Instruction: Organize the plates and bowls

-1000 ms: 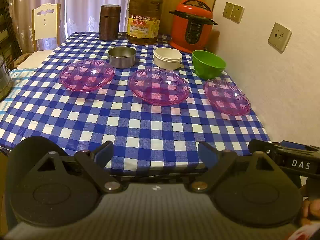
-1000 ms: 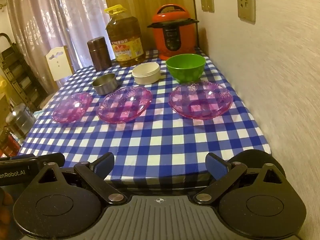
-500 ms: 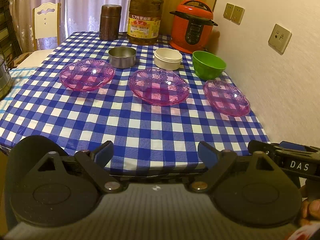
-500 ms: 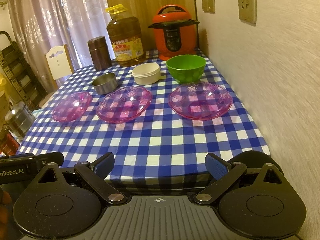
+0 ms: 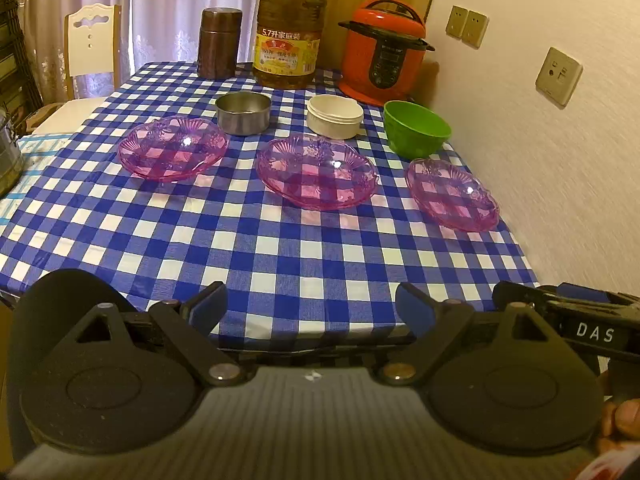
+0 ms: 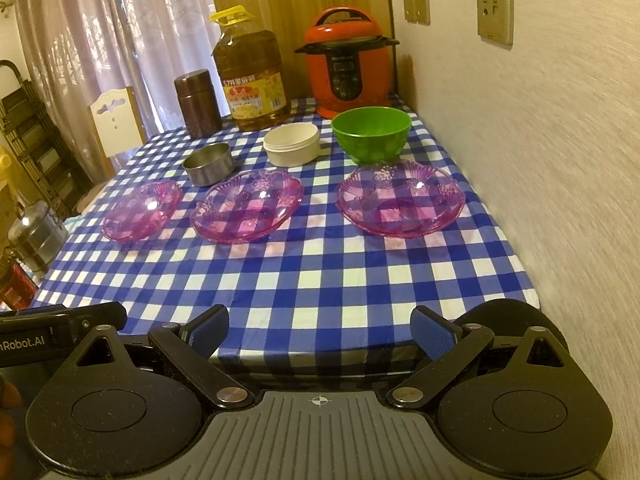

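Three clear pink plates lie in a row on the blue checked table: left plate (image 5: pixel 173 148) (image 6: pixel 142 211), middle plate (image 5: pixel 317 171) (image 6: pixel 246 203), right plate (image 5: pixel 452 194) (image 6: pixel 400 197). Behind them stand a steel bowl (image 5: pixel 243 113) (image 6: pixel 209 163), a white bowl (image 5: pixel 335 115) (image 6: pixel 291 143) and a green bowl (image 5: pixel 416 128) (image 6: pixel 371 133). My left gripper (image 5: pixel 310 308) is open and empty over the table's near edge. My right gripper (image 6: pixel 320 330) is open too, nothing between its fingers, also at the near edge.
At the back stand a brown canister (image 5: pixel 220 42), a large oil bottle (image 5: pixel 290 28) and a red pressure cooker (image 5: pixel 382 54). A wall (image 6: pixel 540 160) with sockets runs along the table's right side. A white chair (image 5: pixel 92 44) stands at the far left.
Both grippers have crept slightly forward toward the table. Nothing on the table has moved.
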The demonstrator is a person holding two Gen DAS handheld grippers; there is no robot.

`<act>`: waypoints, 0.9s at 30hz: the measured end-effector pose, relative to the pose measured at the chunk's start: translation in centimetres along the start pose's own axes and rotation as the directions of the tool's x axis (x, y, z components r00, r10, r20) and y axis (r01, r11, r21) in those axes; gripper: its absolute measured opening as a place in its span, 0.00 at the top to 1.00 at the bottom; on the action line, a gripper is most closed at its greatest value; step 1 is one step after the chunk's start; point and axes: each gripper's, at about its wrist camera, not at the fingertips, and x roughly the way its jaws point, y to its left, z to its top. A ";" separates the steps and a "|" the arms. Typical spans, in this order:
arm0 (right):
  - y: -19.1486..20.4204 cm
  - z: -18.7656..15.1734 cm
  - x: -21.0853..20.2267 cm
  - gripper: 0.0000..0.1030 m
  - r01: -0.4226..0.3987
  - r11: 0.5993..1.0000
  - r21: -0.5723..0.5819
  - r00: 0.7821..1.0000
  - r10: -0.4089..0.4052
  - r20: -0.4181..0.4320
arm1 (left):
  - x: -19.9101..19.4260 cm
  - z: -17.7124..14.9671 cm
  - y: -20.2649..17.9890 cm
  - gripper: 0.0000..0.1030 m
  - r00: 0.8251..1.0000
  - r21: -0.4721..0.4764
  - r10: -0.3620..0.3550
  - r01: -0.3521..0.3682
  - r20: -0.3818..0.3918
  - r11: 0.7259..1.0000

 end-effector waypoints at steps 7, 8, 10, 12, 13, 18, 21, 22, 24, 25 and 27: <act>-0.1 0.0 0.1 0.06 -0.001 1.000 0.001 1.000 0.001 0.000 | 0.0 -0.1 -0.1 0.13 1.000 -0.002 -0.002 0.002 -0.001 1.000; 0.0 -0.1 0.0 0.06 0.000 1.000 0.000 1.000 0.000 0.000 | 0.0 -0.1 -0.2 0.13 1.000 -0.002 -0.001 0.001 -0.001 1.000; 0.0 -0.1 0.0 0.06 -0.001 1.000 0.000 1.000 0.001 0.000 | 0.0 -0.1 -0.2 0.13 1.000 -0.002 -0.002 0.002 -0.001 1.000; -0.1 -0.1 0.1 0.06 -0.001 1.000 0.001 1.000 0.001 0.000 | 0.0 -0.1 -0.2 0.13 1.000 -0.003 -0.001 0.001 0.000 1.000; 0.0 -0.1 0.0 0.06 0.000 1.000 0.001 1.000 0.000 0.000 | 0.0 -0.1 -0.2 0.13 1.000 -0.002 0.000 0.000 0.000 1.000; -0.1 -0.1 0.1 0.06 -0.001 1.000 0.000 1.000 0.001 0.001 | 0.0 -0.1 -0.1 0.13 1.000 -0.003 -0.002 0.002 -0.001 1.000; -0.1 -0.1 0.1 0.06 -0.001 1.000 0.000 1.000 0.001 0.000 | 0.0 -0.1 -0.1 0.13 1.000 -0.003 -0.002 0.002 -0.001 1.000; 0.0 -0.1 0.0 0.06 0.000 1.000 0.000 1.000 0.000 0.000 | 0.0 -0.1 -0.1 0.13 1.000 -0.003 -0.002 0.002 -0.001 1.000; 0.0 -0.1 0.0 0.06 -0.001 1.000 0.000 1.000 0.001 0.001 | 0.0 -0.1 -0.1 0.13 1.000 -0.004 -0.002 0.002 -0.001 1.000; -0.1 -0.1 0.0 0.06 -0.001 1.000 -0.001 1.000 0.001 0.001 | 0.0 -0.1 -0.1 0.13 1.000 -0.004 -0.002 0.002 0.000 1.000; -0.1 -0.1 0.1 0.06 0.000 1.000 0.000 1.000 0.000 0.001 | 0.0 -0.1 -0.1 0.13 1.000 -0.004 -0.003 0.003 -0.001 1.000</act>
